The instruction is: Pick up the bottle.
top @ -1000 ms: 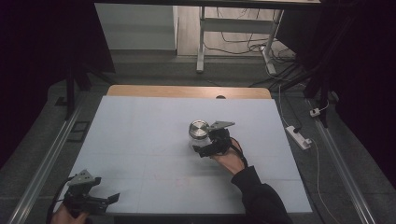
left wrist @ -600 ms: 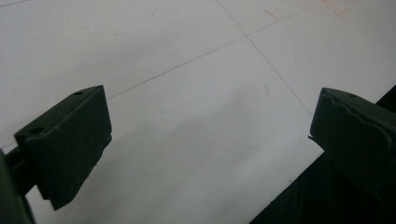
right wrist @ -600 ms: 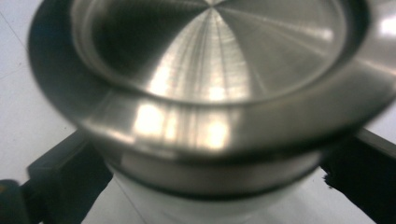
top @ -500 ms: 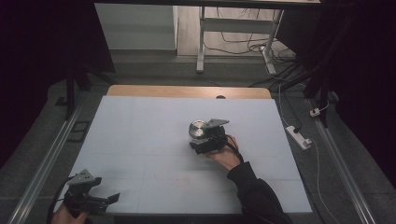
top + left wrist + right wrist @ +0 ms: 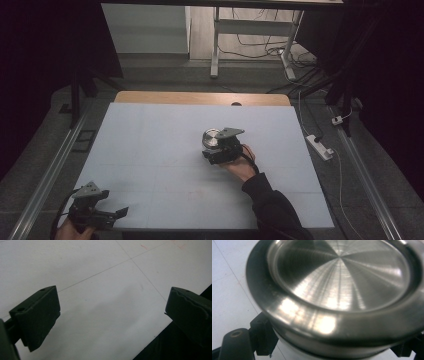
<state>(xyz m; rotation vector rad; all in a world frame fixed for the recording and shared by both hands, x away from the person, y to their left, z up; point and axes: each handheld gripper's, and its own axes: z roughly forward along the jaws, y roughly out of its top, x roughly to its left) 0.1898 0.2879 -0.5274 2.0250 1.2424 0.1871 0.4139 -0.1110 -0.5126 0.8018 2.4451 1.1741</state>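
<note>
At the near left corner of the table (image 5: 150, 150), the left gripper (image 5: 112, 214) hangs idle just above the white surface, its jaws spread wide with nothing between them. Toward the middle, a little right of centre, a round metal container (image 5: 212, 138) with a brushed steel lid (image 5: 342, 275) stands upright on the table, and the right gripper (image 5: 216, 151) has its jaws on either side of the body just under the lid's rim (whether they already press on it or merely flank it I cannot tell). The step in hand looks like taking hold of the container; next would come a firm squeeze, then a level lift.
</note>
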